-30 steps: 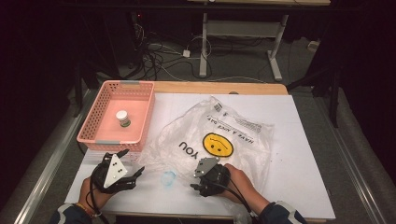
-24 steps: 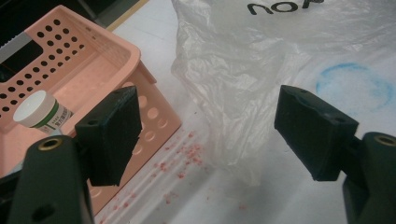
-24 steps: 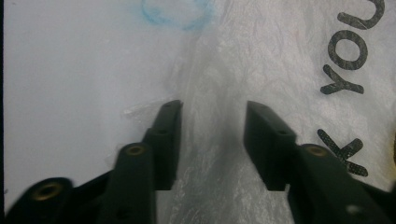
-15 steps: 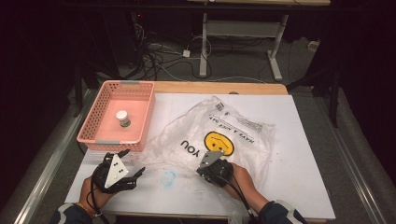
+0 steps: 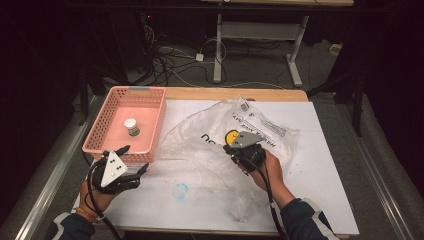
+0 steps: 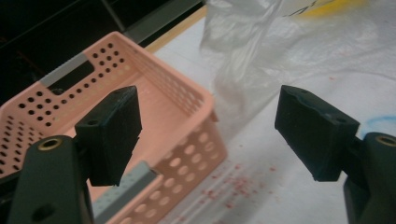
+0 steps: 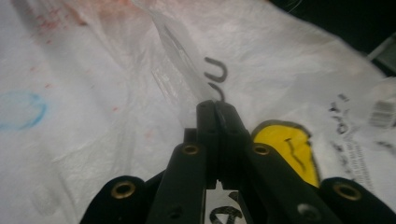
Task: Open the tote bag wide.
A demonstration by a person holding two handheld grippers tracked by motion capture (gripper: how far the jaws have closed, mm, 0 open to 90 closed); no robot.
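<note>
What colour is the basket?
Pink, the basket; clearest in the high view.

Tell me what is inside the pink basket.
In the high view the pink basket holds one small white jar with a dark band, standing on its floor. The near wall hides the strip of floor closest to the left hand-held gripper, so anything there cannot be seen.

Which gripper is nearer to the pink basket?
Left. The left gripper hangs open at the pink basket's near corner; the right gripper pinches the plastic bag farther away.
</note>
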